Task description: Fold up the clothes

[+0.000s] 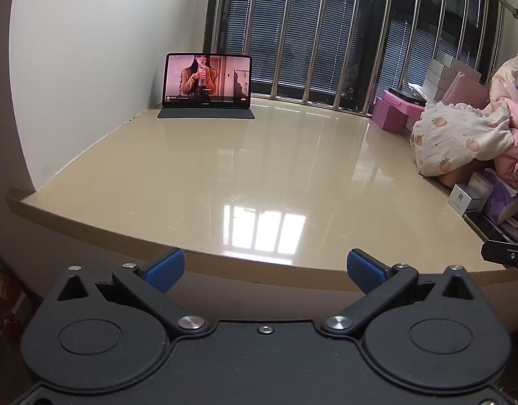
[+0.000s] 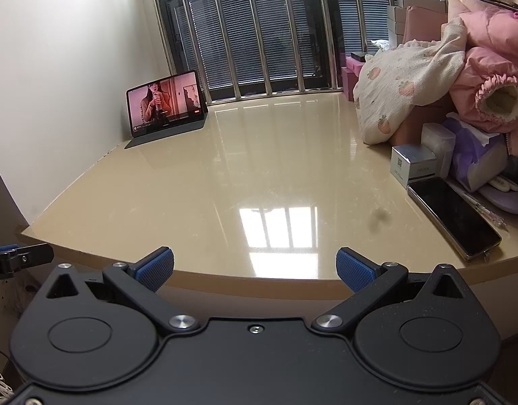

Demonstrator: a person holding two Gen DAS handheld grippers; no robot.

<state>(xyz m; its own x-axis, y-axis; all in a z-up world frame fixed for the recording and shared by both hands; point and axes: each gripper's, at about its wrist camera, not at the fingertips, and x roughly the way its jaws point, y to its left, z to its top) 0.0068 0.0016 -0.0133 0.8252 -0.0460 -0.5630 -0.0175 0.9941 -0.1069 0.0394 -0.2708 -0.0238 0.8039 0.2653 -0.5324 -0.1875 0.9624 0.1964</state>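
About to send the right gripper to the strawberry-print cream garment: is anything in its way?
Partly. The right gripper is open at the near edge. The cream strawberry-print garment hangs far right; the glossy beige tabletop leading there is bare, but a black phone and small white box flank the right side.

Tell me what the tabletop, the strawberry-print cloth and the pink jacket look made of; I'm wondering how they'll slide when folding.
Tabletop: looks like polished stone or a glossy laminate, beige; it mirrors the window bars sharply.
Strawberry-print cloth: soft matte cotton-like fabric, maybe crinkled gauze; it slumps in loose folds.
Pink jacket: smooth puffy shell with a fleecy cream lining showing at the cuff.
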